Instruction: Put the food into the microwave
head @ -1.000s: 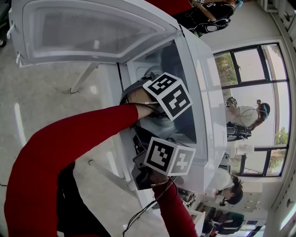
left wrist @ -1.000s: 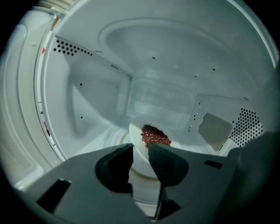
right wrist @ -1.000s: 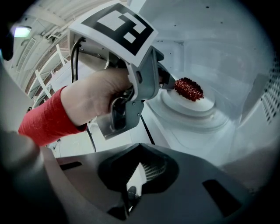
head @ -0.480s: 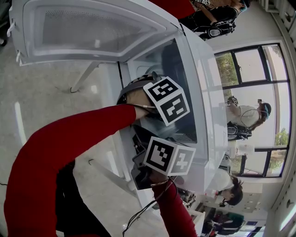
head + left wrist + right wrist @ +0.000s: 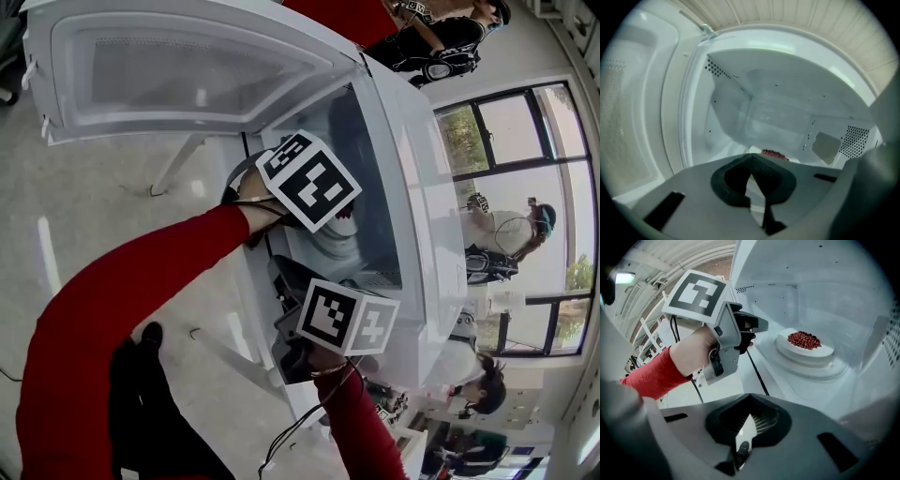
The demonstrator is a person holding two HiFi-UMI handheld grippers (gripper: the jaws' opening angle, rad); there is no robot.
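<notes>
A: Food (image 5: 804, 339) first: lying where?
B: Heaping up red and beady on a white plate (image 5: 820, 352), sitting on the round turntable (image 5: 836, 371) inside the microwave (image 5: 427, 216), near the middle of the cavity floor.
A: Touching either tool?
B: Lying apart from both. Watching the left gripper (image 5: 758, 327) hovering at the cavity mouth, near the turntable's edge and pointing in toward the plate.
A: Gripping anything?
B: Having just been closing its jaws with nothing between them; now meeting at the tips and holding nothing.
A: And the right gripper (image 5: 749, 399)?
B: Hanging nearer the front, below the left one in the head view and tilting down toward the cavity floor. Pressing its jaws together too, carrying nothing.
A: Door (image 5: 187, 66)?
B: Standing swung wide open at the upper left of the head view, showing its pale window panel.
A: Reading any print?
B: Making out only bold black-and-white square patterns: 1 marker cube (image 5: 309, 181) riding on the left gripper, another on the right, showing 2 patterned faces.
A: Wearing what on the arms?
B: Showing a red sleeve (image 5: 122, 309) on each of the 2.
</notes>
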